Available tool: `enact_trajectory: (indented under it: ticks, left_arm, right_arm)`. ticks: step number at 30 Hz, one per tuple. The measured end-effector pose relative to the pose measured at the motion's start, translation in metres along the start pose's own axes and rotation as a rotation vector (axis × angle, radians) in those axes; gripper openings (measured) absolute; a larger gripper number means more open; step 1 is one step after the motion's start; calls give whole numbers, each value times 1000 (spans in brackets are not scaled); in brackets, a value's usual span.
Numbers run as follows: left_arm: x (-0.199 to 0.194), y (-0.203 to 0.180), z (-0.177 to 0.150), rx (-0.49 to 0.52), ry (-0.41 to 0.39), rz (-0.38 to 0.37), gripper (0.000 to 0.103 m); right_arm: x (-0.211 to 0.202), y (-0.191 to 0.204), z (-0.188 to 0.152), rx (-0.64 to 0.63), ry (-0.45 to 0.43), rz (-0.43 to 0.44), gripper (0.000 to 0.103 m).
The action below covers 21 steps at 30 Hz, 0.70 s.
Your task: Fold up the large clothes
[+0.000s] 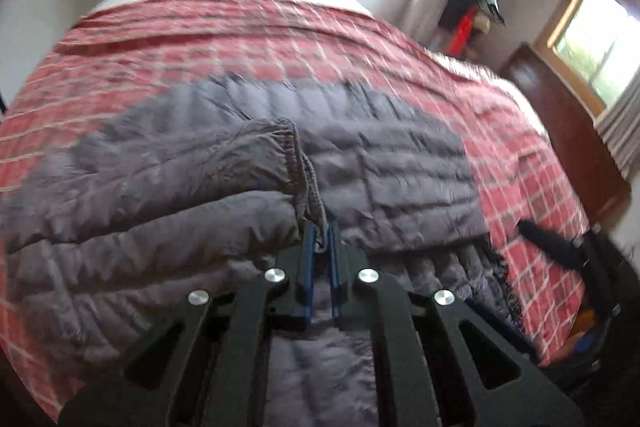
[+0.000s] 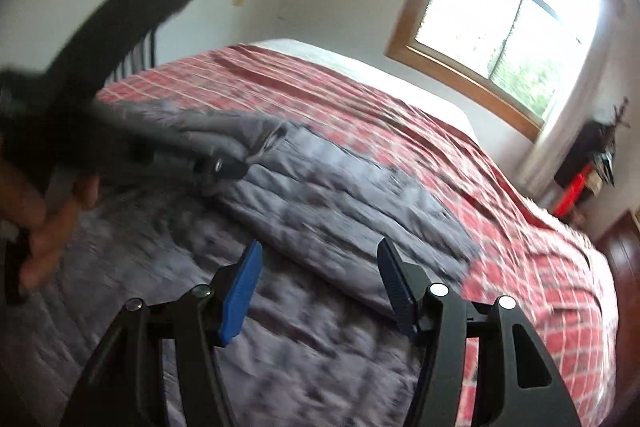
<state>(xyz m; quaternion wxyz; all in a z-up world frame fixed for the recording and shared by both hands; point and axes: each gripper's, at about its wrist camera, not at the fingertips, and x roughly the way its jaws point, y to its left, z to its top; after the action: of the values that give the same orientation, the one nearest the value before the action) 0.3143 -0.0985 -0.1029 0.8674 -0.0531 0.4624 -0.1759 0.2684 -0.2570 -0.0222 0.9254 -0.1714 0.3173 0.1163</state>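
Note:
A grey quilted puffer jacket (image 1: 380, 163) lies spread on a bed with a red plaid cover (image 1: 240, 35). My left gripper (image 1: 320, 231) is shut on the elastic cuff of the jacket's sleeve (image 1: 224, 167), which is drawn across the jacket body. In the right wrist view the jacket (image 2: 320, 207) lies below my right gripper (image 2: 318, 259), which is open and empty just above the fabric. The left gripper (image 2: 224, 167) shows there at the left, blurred, holding the sleeve.
The bed's plaid cover (image 2: 500, 207) extends to the right and back. A dark wooden dresser (image 1: 560, 115) stands to the right of the bed. Windows (image 2: 504, 31) are on the far wall. A black shelf with red items (image 1: 472, 15) is in the corner.

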Motion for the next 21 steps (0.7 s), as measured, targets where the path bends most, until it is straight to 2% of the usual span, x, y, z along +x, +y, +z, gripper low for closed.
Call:
enact_trajectory:
  ticks: [3,6,7,9,11,12,15,17,21]
  left_arm:
    - [32,-18,-13,42,70,15,6]
    - [44,-20,-19,49,104,10,14]
    - [42,-20,-20,43,108,-2,13]
    - [36,-18,-20,36,109,-30,27]
    - [22,-15,-21,21,88,-54,75]
    - [13,-12,-21,11,65,-57,81]
    - [-21,8,-25,-12,20,-80,84]
    - [-39,23,-28,-30,-9,-73,91]
    - [-70,74,-36,-110,-56,-15,92]
  right_arm:
    - [7,-24,-11,57,31,-1,60]
    - [15,-41,-18,119,65,15,61]
    - [18,-46,-19,141,76,28,61]
    - [22,-52,-20,187,96,67,61]
    - [28,-59,-18,279,128,160,61]
    - [31,-63,-16,328,141,219,61]
    - [38,-66,-2,436,155,381,61]
    - [52,-60,11,488,187,523,61]
    - [93,-34,34,520,259,668,61]
